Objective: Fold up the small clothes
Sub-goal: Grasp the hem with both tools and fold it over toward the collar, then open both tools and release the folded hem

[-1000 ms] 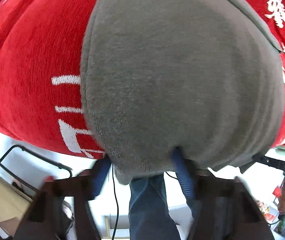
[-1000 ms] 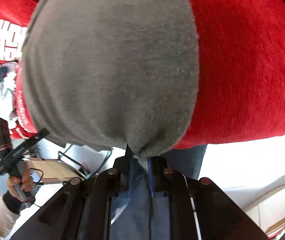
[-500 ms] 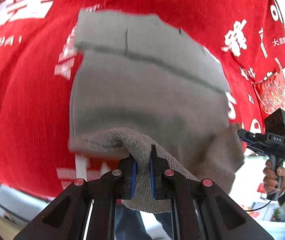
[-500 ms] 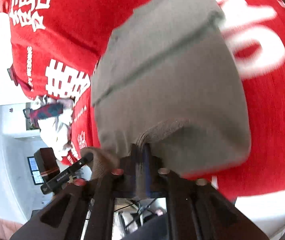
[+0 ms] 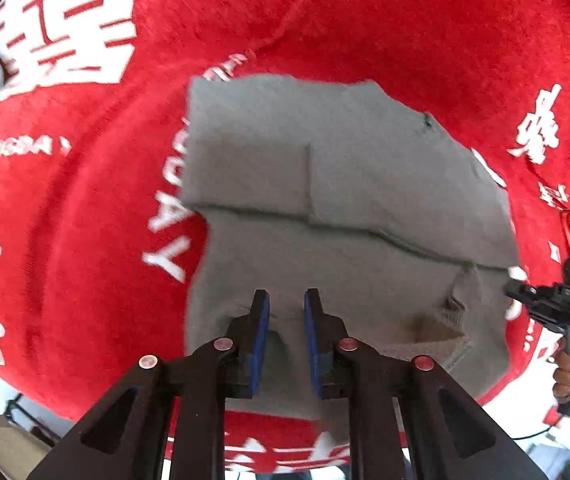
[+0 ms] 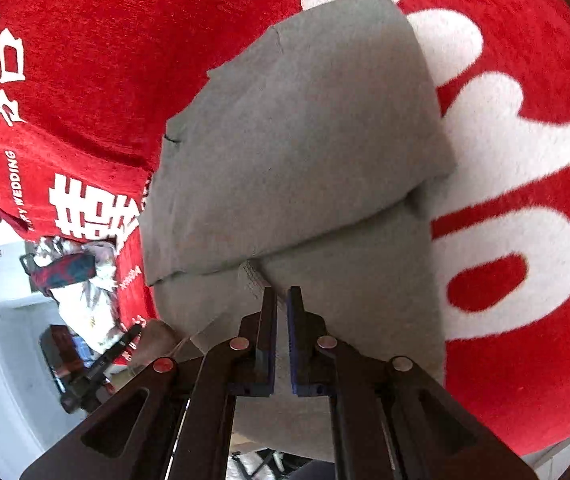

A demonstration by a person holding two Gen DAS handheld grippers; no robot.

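A small grey knitted garment [image 5: 349, 208] lies folded on a red cloth with white lettering [image 5: 65, 240]; it also shows in the right wrist view [image 6: 305, 152]. My left gripper [image 5: 286, 300] is open and empty just above the garment's near edge, blue pads apart. My right gripper [image 6: 282, 296] hovers over the garment's fold line with a narrow gap between its pads and nothing held. The right gripper also appears at the right edge of the left wrist view [image 5: 557, 304].
The red cloth [image 6: 525, 200] covers the whole table. A pile of patterned clothes [image 6: 81, 292] lies beyond the table's left edge in the right wrist view. A folded ribbed cuff [image 5: 445, 328] sticks up at the garment's near right corner.
Both grippers carried the garment's edge over and laid it on the cloth, then let go. The left jaws have opened wide; the right jaws have parted slightly.
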